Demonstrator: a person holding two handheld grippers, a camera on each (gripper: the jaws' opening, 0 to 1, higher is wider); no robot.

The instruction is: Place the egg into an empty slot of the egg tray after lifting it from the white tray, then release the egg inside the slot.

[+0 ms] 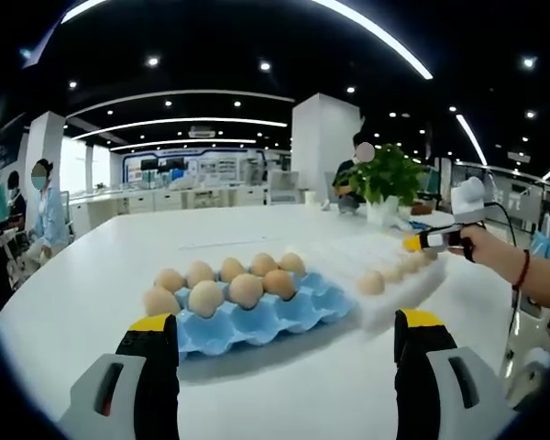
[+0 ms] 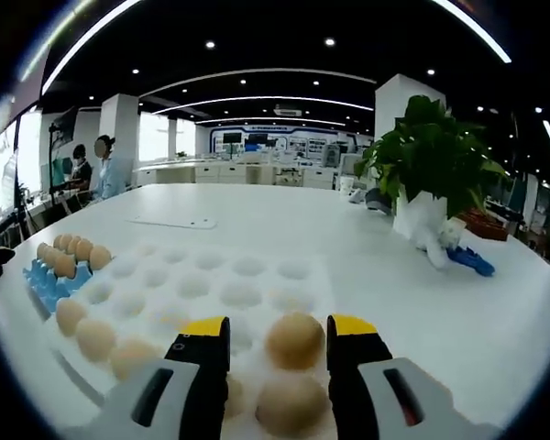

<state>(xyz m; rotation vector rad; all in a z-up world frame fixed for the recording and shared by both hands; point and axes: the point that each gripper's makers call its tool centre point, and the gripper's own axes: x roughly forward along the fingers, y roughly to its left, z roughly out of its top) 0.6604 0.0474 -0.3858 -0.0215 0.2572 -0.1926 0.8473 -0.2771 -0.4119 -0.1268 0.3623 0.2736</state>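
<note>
Nothing is moved yet: your right gripper [image 2: 277, 341] has its jaws spread around an egg [image 2: 294, 340] in the white tray [image 2: 257, 275], not pinching; your left gripper [image 1: 284, 335] hangs spread before the egg tray [image 1: 298, 312].

We see a matt, moulded blue egg tray [image 1: 284, 316] like pulp, smooth matt brown eggs [image 1: 246, 290], a white tray [image 2: 211, 284] of plastic, and a glossy white table [image 1: 92, 293].
</note>
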